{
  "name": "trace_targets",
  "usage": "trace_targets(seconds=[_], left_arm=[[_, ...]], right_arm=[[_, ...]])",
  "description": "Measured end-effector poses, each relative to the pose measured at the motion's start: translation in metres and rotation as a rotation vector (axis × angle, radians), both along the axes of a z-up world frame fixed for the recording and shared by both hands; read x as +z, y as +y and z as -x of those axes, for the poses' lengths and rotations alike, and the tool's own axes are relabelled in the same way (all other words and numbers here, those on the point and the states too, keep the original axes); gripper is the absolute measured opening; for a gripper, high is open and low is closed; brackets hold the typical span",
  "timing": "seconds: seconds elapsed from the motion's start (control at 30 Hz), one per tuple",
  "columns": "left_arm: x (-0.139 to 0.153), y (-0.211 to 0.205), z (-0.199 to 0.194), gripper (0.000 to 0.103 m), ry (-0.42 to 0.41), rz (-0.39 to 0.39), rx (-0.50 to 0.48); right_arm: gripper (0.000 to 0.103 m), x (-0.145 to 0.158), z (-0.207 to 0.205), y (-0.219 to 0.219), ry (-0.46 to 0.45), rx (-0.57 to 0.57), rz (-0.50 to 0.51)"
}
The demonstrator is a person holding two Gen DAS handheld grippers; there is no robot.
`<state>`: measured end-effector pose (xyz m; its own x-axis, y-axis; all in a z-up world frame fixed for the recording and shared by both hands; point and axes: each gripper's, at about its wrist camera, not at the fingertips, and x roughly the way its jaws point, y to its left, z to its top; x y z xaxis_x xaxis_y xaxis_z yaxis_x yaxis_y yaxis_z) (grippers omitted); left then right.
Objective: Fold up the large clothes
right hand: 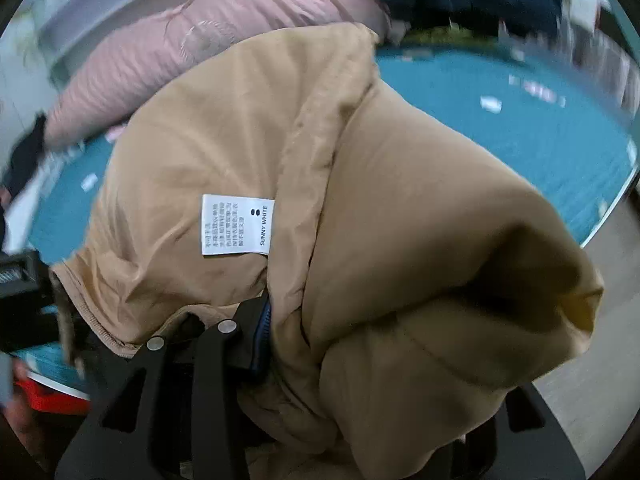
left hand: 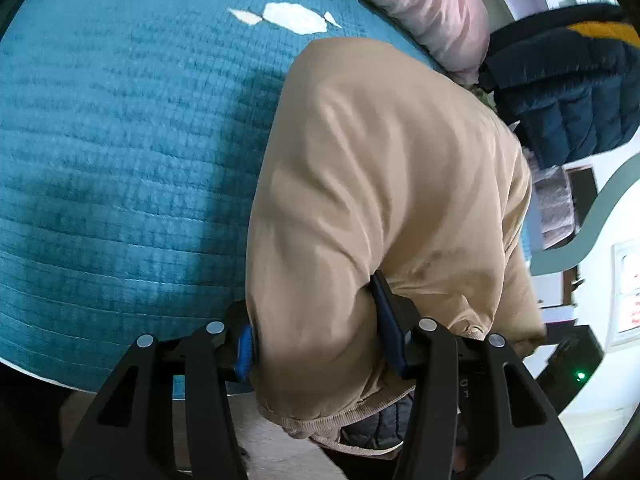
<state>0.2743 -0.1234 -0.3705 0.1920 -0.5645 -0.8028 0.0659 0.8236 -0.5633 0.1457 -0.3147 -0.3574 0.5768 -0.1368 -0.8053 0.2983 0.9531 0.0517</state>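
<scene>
Right wrist view: the tan jacket covers the right finger completely, only the left finger shows, so the gap can't be read directly. Fabric is bunched tight against that finger's blue pad; whether the right gripper is actually clamped on it, can't tell. Background is motion-blurred.

Left wrist view: both fingers visible. The left gripper has a thick roll of the jacket pinched between the blue pads, jaws partly closed on the bulk. Fabric spills over and below the fingers, ribbed hem and a dark quilted lining at the bottom edge, partly cut off by the gripper frame.

Jacket is lifted, hanging from both grippers above the teal bedspread, near its edge.

Materials: jacket is smooth, slightly shiny padded cloth with soft creases; white care label sewn to the inside, "SUNNY WHITE" legible. Bedspread is quilted in a small grid with white patches. Pink puffy duvet and a navy quilted coat lie at the far side.
</scene>
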Motion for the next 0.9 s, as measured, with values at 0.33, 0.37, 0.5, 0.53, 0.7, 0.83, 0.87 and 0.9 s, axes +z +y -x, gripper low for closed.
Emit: trace_targets(seconds=[0.33,0.37,0.5,0.53,0.7,0.83,0.87,0.9], left_arm=[[0.013,-0.008,0.008,0.050,-0.060,-0.101,-0.019],[0.013,-0.007,0.010,0.050,-0.071,-0.097,-0.021],[0.012,-0.010,0.010,0.050,-0.069,-0.107,-0.016],[0.012,-0.011,0.009,0.050,-0.069,-0.115,-0.019],[0.011,-0.014,0.007,0.050,-0.073,-0.120,-0.022],[0.010,-0.016,0.005,0.050,-0.072,-0.121,-0.025],[0.010,-0.016,0.005,0.050,-0.071,-0.121,-0.027],[0.010,-0.016,0.005,0.050,-0.071,-0.123,-0.026]], right_arm=[[0.036,-0.008,-0.002,-0.020,-0.007,0.031,-0.032],[0.032,-0.004,-0.003,-0.016,-0.019,0.051,0.003],[0.039,-0.002,-0.003,0.000,-0.007,0.060,0.107],[0.046,-0.005,-0.002,0.001,-0.005,0.038,0.148],[0.067,-0.004,0.000,-0.007,0.021,-0.052,0.164],[0.069,-0.017,0.006,-0.043,0.040,-0.156,-0.182],[0.070,-0.022,0.008,-0.052,0.039,-0.180,-0.273],[0.070,-0.027,0.010,-0.059,0.037,-0.196,-0.366]])
